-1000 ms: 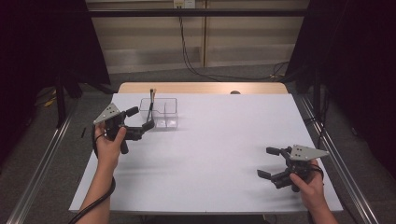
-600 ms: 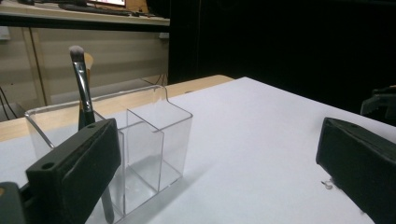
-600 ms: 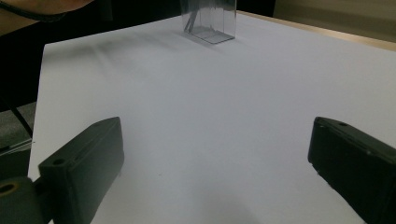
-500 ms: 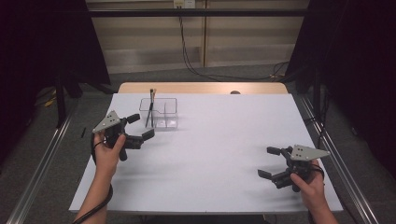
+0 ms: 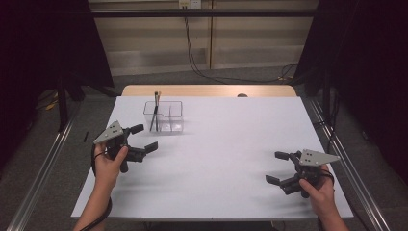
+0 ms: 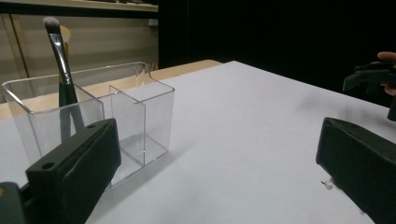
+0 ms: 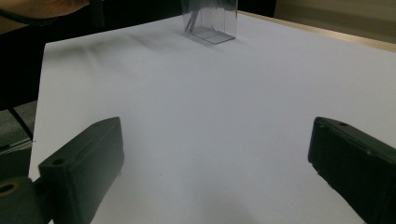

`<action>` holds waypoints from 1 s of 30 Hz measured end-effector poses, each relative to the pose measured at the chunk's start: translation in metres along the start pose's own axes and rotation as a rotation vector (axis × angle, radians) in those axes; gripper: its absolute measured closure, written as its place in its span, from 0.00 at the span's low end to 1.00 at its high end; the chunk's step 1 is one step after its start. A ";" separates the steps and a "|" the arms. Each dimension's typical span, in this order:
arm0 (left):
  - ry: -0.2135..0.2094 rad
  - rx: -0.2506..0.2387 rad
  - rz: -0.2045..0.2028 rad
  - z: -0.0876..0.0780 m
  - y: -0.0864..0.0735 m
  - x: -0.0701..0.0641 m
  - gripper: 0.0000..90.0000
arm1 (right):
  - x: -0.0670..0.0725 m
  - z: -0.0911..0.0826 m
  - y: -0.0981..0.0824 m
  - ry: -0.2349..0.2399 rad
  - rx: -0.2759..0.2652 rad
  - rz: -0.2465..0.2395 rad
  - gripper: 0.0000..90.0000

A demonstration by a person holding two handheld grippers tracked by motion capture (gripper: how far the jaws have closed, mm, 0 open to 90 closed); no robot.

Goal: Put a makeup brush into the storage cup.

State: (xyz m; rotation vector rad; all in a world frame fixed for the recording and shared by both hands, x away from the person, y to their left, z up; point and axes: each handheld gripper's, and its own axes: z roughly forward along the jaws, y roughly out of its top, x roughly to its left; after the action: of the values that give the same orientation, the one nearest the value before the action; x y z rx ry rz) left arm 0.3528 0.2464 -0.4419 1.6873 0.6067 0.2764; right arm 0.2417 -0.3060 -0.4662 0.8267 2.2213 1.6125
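Note:
A clear acrylic organiser [image 5: 164, 117] stands at the table's far left, with a makeup brush [image 5: 155, 109] upright in its left compartment. My left gripper [image 5: 144, 137] hovers open just in front of and to the left of it, holding nothing. In the left gripper view the organiser [image 6: 135, 121] and brush [image 6: 60, 51] sit close beyond the left jaw of that gripper [image 6: 215, 172]. My right gripper [image 5: 275, 167] is open and empty near the front right corner. From the right gripper [image 7: 215, 172] the organiser [image 7: 211, 21] looks far off.
The white table [image 5: 221, 139] has a wooden strip [image 5: 207, 90] along its back edge, with a small dark object [image 5: 242, 95] on it. Metal rails run down both sides. The right gripper [image 6: 369, 77] appears far off in the left gripper view.
My left gripper has drawn back from the organiser toward the near edge, still open. The right gripper has barely moved.

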 end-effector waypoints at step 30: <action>-0.012 0.071 0.028 -0.022 -0.020 -0.010 0.00 | 0.001 0.001 0.001 0.002 -0.004 -0.006 0.03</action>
State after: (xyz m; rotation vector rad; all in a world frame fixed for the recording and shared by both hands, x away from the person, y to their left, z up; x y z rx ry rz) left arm 0.3284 0.2616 -0.4549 1.7654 0.5906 0.2670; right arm 0.2417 -0.3046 -0.4656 0.8167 2.2195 1.6154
